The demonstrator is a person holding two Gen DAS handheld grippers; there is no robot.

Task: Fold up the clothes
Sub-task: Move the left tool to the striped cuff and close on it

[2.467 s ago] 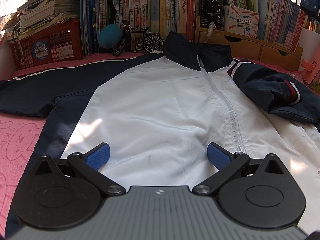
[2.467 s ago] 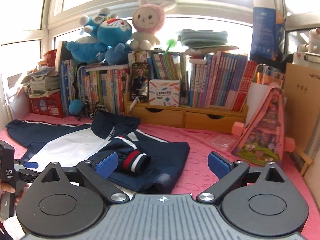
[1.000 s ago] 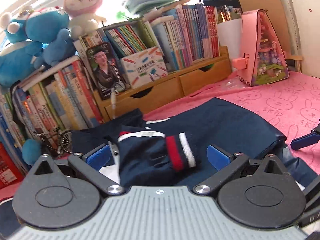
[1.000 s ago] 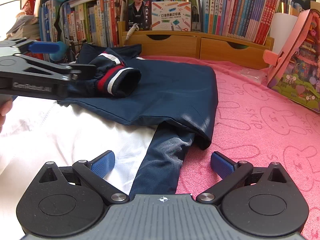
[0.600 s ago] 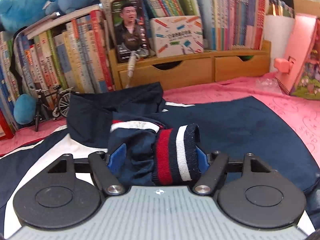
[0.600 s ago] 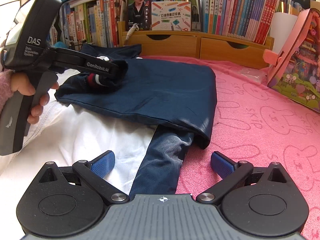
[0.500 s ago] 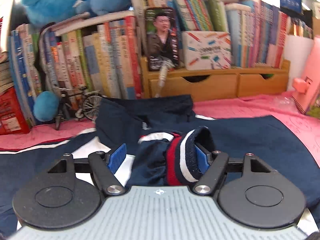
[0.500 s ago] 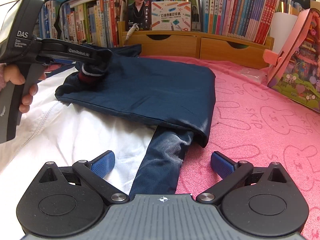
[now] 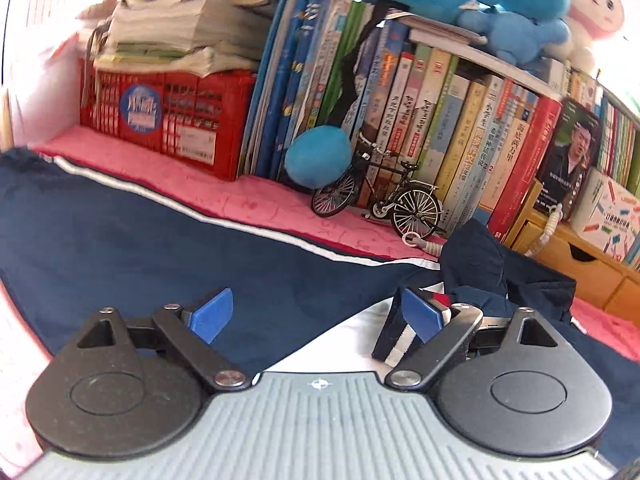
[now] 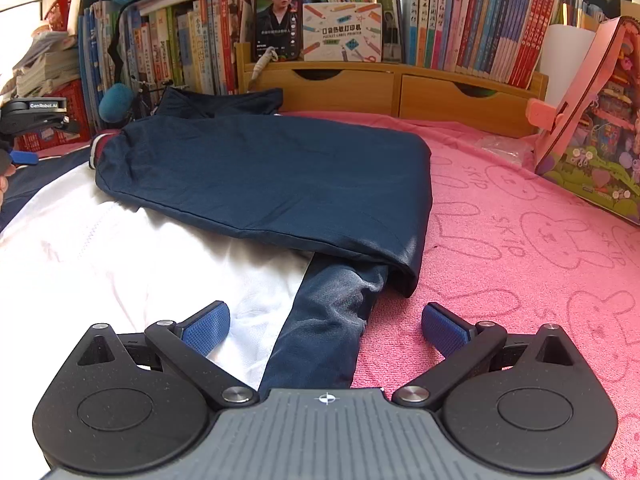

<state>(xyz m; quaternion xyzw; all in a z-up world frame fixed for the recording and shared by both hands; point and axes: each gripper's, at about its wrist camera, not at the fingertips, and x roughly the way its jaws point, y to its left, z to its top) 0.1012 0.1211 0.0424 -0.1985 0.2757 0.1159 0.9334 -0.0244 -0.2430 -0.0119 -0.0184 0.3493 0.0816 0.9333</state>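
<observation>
A navy and white zip jacket (image 10: 120,248) lies flat on the pink mat. Its right sleeve (image 10: 280,184) is folded across the white chest, and the red, white and navy striped cuff (image 9: 394,340) rests at the sleeve's end. My left gripper (image 9: 316,314) hovers over the spread left sleeve (image 9: 120,240). Its jaws are opening, with the cuff lying loose just inside the right pad (image 9: 422,314) and untouched by either pad. My right gripper (image 10: 325,326) stands open above the jacket's navy side panel (image 10: 328,320), gripping nothing. The left gripper (image 10: 44,140) shows at the far left edge of the right wrist view.
Books line the back (image 10: 460,20) above wooden drawers (image 10: 400,88). A red basket (image 9: 168,120) with stacked papers, a blue ball (image 9: 318,156) and a model bicycle (image 9: 380,200) stand behind the left sleeve. A pink toy house (image 10: 592,128) stands on the pink mat (image 10: 540,240) at right.
The left gripper shut on the striped cuff, carried it left across the jacket, then opened and let it go, rolling and swinging left. The right gripper has stayed still.
</observation>
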